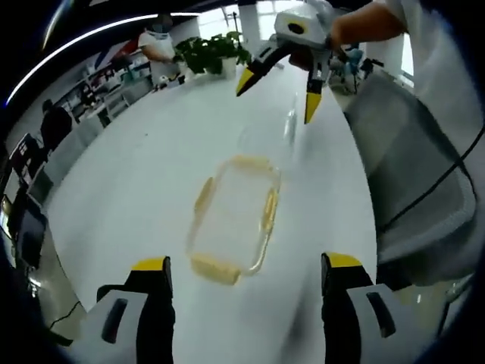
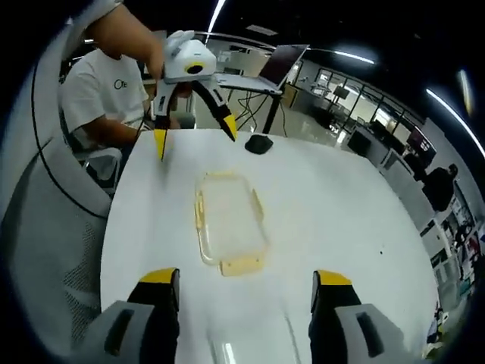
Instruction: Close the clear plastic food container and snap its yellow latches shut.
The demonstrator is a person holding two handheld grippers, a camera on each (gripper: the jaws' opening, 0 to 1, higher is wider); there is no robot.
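Your left gripper has its yellow-tipped jaws spread wide and holds nothing. Straight ahead of them, just past the tips and between their lines, the clear rectangular plastic food container lies flat on the white table, not touched by either jaw. Its yellow latches stick out from the rim, one at the near end and others along both long sides. Beyond the container, your right gripper hangs above the table with jaws spread.

In the right gripper view, your right gripper shows its jaws apart and empty, and the container sits ahead of them, centred, with a latch at the end nearest the tips. Your left gripper is above the far end, open, beside a small black object on the table.
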